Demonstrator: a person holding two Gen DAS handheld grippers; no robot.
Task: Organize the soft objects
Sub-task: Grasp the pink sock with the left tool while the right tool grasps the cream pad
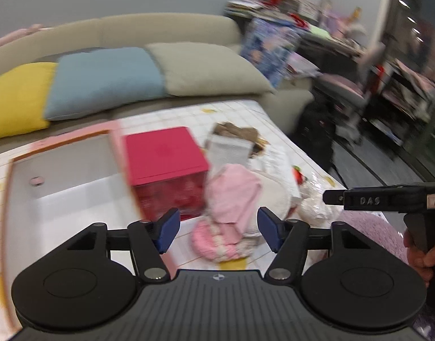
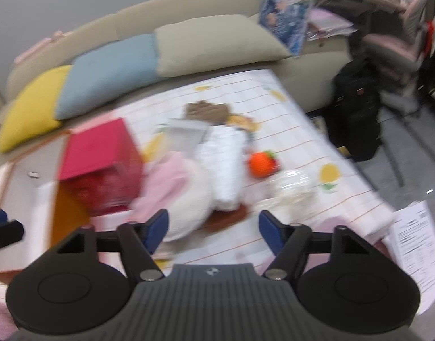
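Right in front of us, our left gripper (image 1: 217,228) had its two blue pads wide apart and held nothing. Just past it lay a round, bumpy pink knitted thing (image 1: 217,241) on the table, and a soft pink cloth (image 1: 234,196) was heaped on top of it. Behind the cloth sat a puffy white pillow (image 1: 277,190), smooth and round. To the left stood a red box (image 1: 166,153) with flat sides and square corners, and beside that a big open pink box (image 1: 66,167) with white walls inside. The table wore a shiny checked cloth (image 2: 297,130) with yellow lemons on it. Our right gripper (image 2: 213,226) was wide open too, with nothing between its pads, and it hung over the same pile. From that side we saw a folded white fabric (image 2: 226,164) lying against the white pillow, and a small orange strawberry toy (image 2: 262,163) near it. Some crinkly clear plastic (image 2: 291,187) lay in front of the toy. Far back, three fat cushions, yellow (image 1: 15,99), blue (image 1: 103,79) and grey (image 1: 211,68), leaned in a row on the sofa (image 1: 160,25). Everything looked a bit blurry.
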